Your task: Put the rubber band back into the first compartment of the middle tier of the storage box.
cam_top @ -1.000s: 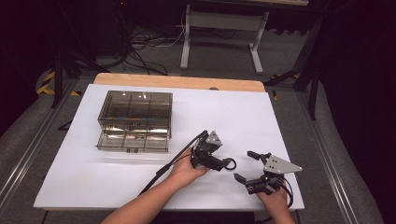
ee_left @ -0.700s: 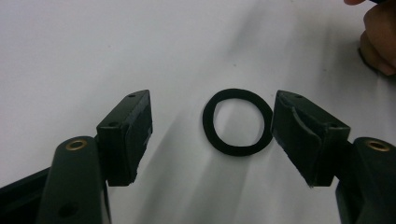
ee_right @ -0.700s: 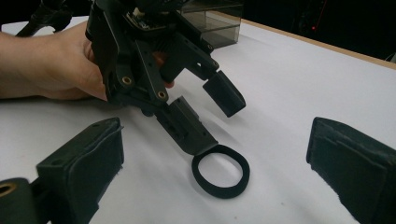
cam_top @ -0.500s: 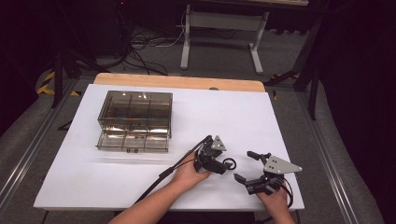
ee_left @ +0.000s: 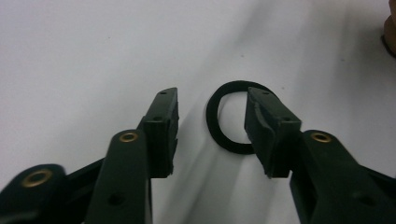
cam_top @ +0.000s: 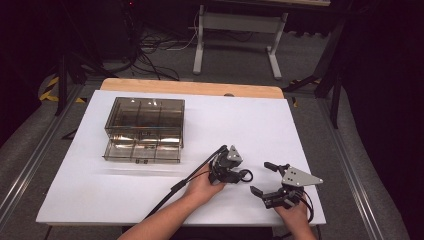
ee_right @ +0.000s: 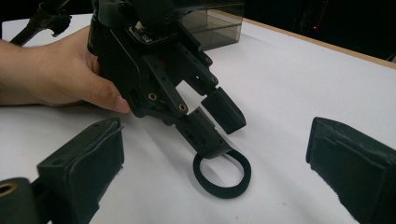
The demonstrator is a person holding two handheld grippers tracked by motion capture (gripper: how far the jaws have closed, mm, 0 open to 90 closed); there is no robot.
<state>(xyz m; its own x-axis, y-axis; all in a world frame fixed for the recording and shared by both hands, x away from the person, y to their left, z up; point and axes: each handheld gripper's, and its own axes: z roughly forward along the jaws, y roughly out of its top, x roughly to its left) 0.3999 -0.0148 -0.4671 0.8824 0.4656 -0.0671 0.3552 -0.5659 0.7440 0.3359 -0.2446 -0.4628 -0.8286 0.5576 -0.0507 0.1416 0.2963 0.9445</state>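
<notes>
A black elastic band [ee_left: 212,122] lies flat on the white table [cam_top: 250,125], near its front edge. My left gripper [ee_left: 212,100] reaches down to it. The jaws have just been closing, and a gap still shows between them. The band's left side lies in that gap and its right side is hidden behind the right jaw. In the right gripper view the left gripper [ee_right: 229,135] rests one jaw tip on the rim of the band [ee_right: 223,192]. My right gripper [ee_right: 215,140] stands wide open, facing the band from a short way off, with nothing in it. From above, both the left gripper [cam_top: 241,175] and the right gripper [cam_top: 262,178] sit close together.
A smoky clear organizer box [cam_top: 145,127] with one drawer pulled out stands at the table's left middle. The left gripper's cable [cam_top: 185,182] trails back toward the front edge. A person's hand [ee_right: 60,79] holds the left gripper. Dark floor and table legs lie beyond the far edge.
The left gripper's jaws have narrowed around the band and the hand has shifted slightly toward it. The right gripper has stayed where it was.
</notes>
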